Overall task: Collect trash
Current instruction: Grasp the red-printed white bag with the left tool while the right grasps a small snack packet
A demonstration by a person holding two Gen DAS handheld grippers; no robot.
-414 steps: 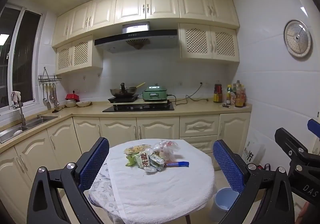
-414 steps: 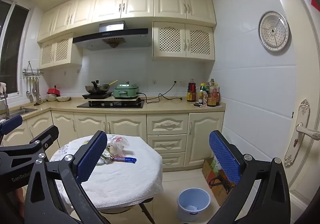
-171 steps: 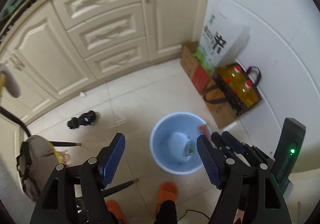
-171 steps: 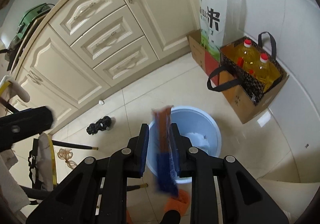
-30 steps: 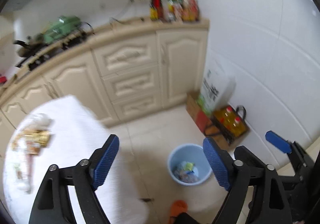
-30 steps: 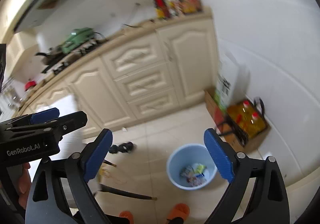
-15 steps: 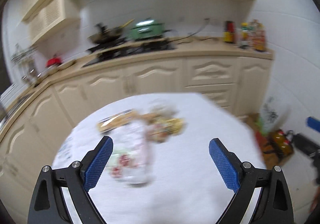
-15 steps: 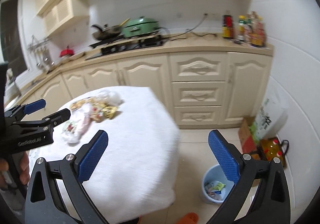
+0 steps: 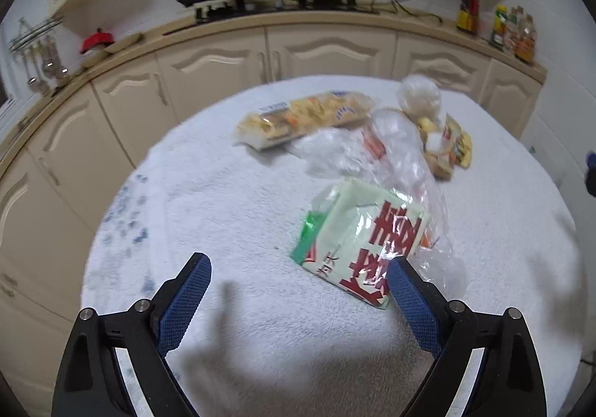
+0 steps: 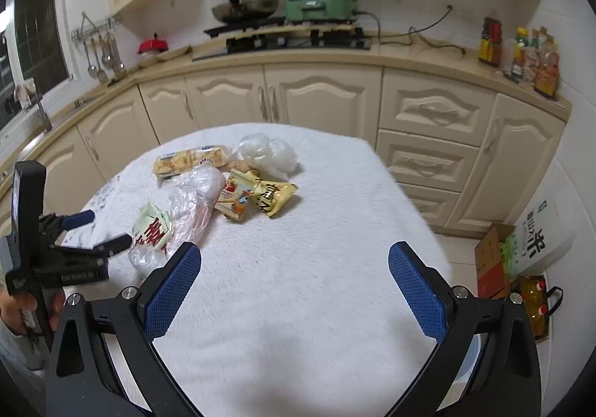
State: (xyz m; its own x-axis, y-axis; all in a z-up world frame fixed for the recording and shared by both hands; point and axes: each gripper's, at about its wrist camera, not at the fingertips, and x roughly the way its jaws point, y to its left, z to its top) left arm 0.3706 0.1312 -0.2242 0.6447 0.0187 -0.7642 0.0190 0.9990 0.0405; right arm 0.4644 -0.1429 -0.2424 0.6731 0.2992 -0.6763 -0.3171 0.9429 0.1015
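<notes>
Trash lies on a round table under a white towel (image 9: pixel 260 305). A pale green wrapper with red characters (image 9: pixel 365 242) lies nearest my left gripper (image 9: pixel 298 290), which is open and empty just above the towel; the wrapper touches its right finger. Behind it lie a clear plastic bag (image 9: pixel 395 145), a long cracker pack (image 9: pixel 305 117) and yellow snack packets (image 9: pixel 447 145). My right gripper (image 10: pixel 294 275) is open and empty over the towel (image 10: pixel 298 305), apart from the trash. There the green wrapper (image 10: pixel 152 227), yellow packets (image 10: pixel 272 193) and left gripper (image 10: pixel 100 242) show.
Cream kitchen cabinets (image 10: pixel 316 100) and a counter with a wok and green cooker (image 10: pixel 322 5) stand behind the table. On the floor at right are a cardboard box (image 10: pixel 491 260), a bag with oil bottles (image 10: pixel 536 301) and a rice sack (image 10: pixel 544 234).
Both grippers swung up from the blue bin on the floor back to the table. My left gripper has closed in low on the green wrapper. Both stay open.
</notes>
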